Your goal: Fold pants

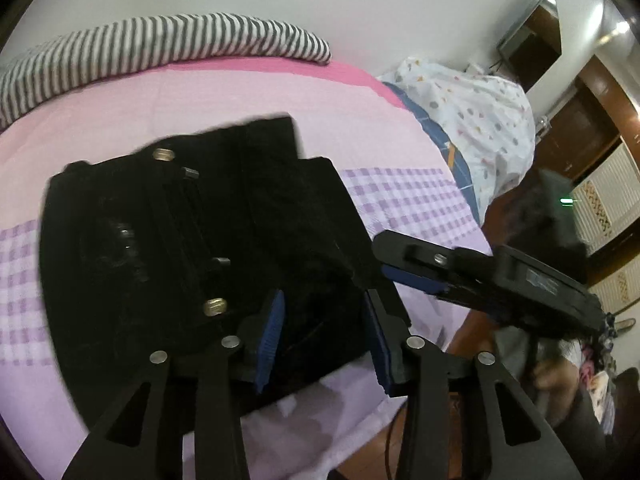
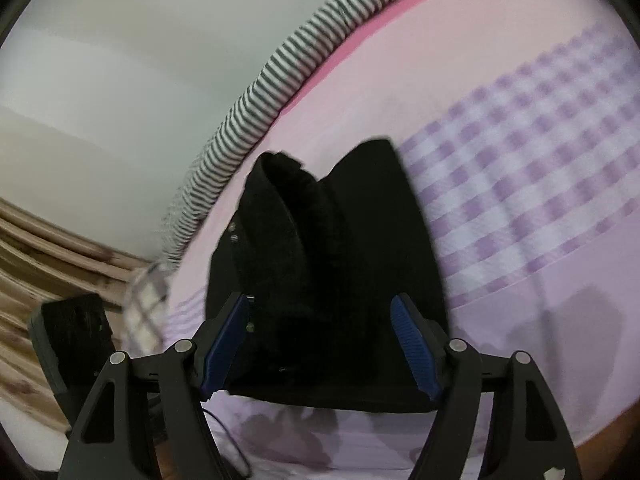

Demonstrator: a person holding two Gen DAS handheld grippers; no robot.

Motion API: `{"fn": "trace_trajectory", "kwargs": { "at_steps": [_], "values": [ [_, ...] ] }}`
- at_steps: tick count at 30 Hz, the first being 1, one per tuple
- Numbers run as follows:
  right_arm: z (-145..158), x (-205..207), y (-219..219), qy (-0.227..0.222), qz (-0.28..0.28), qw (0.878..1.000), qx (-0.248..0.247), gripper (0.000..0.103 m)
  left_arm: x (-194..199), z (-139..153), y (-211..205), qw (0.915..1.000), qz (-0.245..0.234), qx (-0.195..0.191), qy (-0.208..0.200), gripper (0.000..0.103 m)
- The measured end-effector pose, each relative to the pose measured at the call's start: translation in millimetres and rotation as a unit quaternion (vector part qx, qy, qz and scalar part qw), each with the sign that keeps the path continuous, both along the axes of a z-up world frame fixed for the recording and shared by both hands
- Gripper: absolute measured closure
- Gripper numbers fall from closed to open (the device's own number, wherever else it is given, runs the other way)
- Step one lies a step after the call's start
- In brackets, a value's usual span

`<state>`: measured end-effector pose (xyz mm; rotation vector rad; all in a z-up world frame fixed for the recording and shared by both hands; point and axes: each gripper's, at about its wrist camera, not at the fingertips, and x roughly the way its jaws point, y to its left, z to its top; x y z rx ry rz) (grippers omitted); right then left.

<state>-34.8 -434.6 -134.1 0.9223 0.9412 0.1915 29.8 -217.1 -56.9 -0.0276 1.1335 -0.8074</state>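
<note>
Left wrist view: black folded pants [image 1: 192,240] with brass buttons lying flat on the pink and lilac checked bedsheet [image 1: 400,196], right under both tongs.

Left tongs [image 1: 326,344] sit with the blue pads apart over the near edge of the pants; cloth shows in the gap, but the pads aren't pinching it as far as I can see. Right tongs [image 1: 412,272] come in from the right side, tips just beside the pants' right edge. From the right wrist view, the right tongs [image 2: 326,344] are spread wide with the pants [image 2: 328,248] stretching away straight ahead between the pads, nothing clamped. A striped grey and white cloth [image 2: 280,76] runs along the sheet's far edge, well beyond the pants.
</note>
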Motion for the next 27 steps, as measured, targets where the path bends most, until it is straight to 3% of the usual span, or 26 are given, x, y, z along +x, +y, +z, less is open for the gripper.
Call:
{"fn": "trace_trajectory", "kwargs": {
  "at_steps": [5,11,15,19,21,24,26,27],
  "values": [
    [-16,9,5,0.013,0.018,0.999,0.039,0.031,0,6,48,0.9986,0.042,0.011,-0.031,0.053],
    [-18,10,11,0.022,0.049,0.998,0.024,0.035,14,-16,100,0.9929,0.116,0.026,-0.003,0.053],
    [-22,17,21,0.017,0.087,0.996,0.031,0.034,16,-26,105,0.9928,0.116,0.029,-0.001,0.053],
    [-24,35,31,0.0,0.079,0.996,0.033,0.035,14,-30,102,0.9934,0.108,0.039,-0.008,0.052],
    [-24,45,33,-0.004,0.078,0.996,0.035,0.041,16,-32,98,0.9935,0.106,0.042,-0.007,0.052],
    [-27,61,37,0.008,0.08,0.996,0.028,0.062,17,-35,98,0.9934,0.105,0.047,-0.006,0.051],
    [-27,64,38,0.018,0.08,0.996,0.029,0.083,18,-34,99,0.9931,0.108,0.047,-0.004,0.051],
    [-23,63,38,0.018,0.077,0.996,0.03,0.083,19,-32,100,0.9932,0.108,0.044,-0.003,0.051]
  ]
}}
